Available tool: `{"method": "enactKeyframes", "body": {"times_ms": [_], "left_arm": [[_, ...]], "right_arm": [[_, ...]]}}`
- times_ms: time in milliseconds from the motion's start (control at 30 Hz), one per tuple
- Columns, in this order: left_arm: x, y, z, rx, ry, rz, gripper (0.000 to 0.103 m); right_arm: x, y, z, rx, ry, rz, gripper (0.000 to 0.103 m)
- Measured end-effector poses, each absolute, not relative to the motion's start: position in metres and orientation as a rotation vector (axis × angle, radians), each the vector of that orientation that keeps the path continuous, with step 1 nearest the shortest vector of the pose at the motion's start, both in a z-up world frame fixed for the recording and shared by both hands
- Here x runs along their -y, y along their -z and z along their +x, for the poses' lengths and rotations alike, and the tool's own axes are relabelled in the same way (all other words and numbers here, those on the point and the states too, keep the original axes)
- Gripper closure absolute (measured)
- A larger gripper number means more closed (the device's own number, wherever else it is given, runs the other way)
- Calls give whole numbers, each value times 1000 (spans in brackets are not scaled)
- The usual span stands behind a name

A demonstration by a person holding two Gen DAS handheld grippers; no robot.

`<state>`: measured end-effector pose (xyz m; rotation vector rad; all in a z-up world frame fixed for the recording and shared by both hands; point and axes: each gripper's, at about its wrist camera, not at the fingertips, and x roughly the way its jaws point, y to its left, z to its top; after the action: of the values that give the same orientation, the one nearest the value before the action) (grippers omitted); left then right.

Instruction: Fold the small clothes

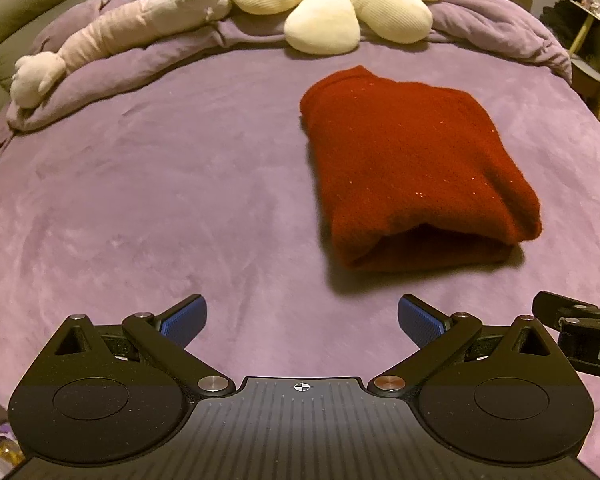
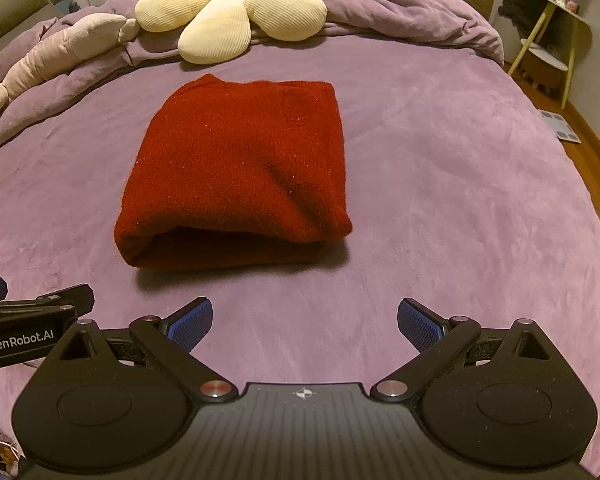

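**Red knit folded on bed, both grippers clear**

Red sweater (image 2: 236, 172) lies folded w/ open edge toward cams, mid purple bed (image 2: 440, 200). Left gripper (image 1: 302, 320) & right gripper (image 2: 305, 322) hover side by side near it, not touching; jaws wide apart, nothing held. Flower pillow (image 2: 236, 4) at far end.

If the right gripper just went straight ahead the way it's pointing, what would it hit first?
Probably the purple bedspread: the open right gripper aims just past the right edge of the folded red sweater, though depth is unclear and it might clip that edge.
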<state>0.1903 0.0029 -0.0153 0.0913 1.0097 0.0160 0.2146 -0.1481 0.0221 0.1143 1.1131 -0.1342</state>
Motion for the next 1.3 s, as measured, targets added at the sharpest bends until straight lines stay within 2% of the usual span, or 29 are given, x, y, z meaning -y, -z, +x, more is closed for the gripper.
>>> {"method": "enactKeyframes", "body": {"times_ms": [1300], "left_arm": [[1, 11, 183, -1015, -4, 97, 0]], "right_arm": [[147, -31, 207, -1099, 144, 131, 4]]}}
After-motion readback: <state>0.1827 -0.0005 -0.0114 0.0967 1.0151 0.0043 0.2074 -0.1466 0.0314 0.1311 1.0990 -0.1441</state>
